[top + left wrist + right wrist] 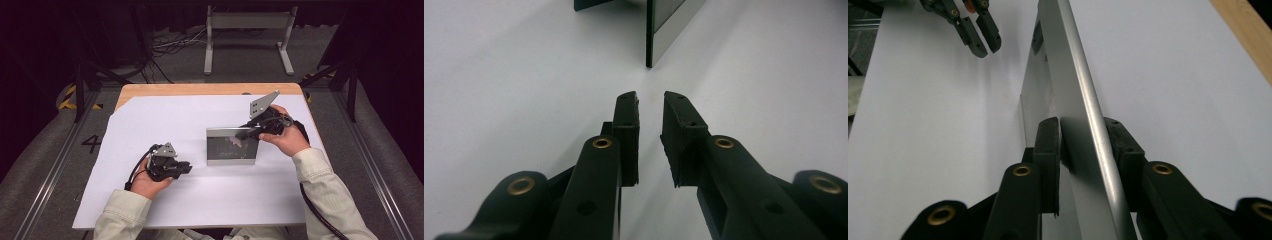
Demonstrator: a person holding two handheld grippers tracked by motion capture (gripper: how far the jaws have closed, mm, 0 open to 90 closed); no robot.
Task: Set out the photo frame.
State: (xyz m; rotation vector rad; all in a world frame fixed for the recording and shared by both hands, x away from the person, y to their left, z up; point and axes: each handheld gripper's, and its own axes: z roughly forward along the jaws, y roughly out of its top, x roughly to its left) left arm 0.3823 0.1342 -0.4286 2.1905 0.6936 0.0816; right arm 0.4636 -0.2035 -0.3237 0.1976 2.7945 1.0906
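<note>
A silver picture frame point(232, 146) with a dark pane stands upright on the white sheet point(150, 125), right of the middle. My right gripper point(242, 134) reaches over its top right corner. In the right gripper view the frame's rim point(1068, 75) runs between the two jaws of that gripper point(1080, 122), which stand a little apart around it without clearly pressing. My left gripper point(187, 166) rests low on the sheet to the frame's left, pointing at it. Its jaws point(650, 97) are slightly open with nothing between them, and the frame's near edge point(664, 30) lies just ahead.
The white sheet covers a wooden table whose bare edge point(200, 89) shows at the back and the right. On the floor beyond stand a grey metal stand point(247, 30) and loose cables point(175, 42). Dark tripod legs flank the table.
</note>
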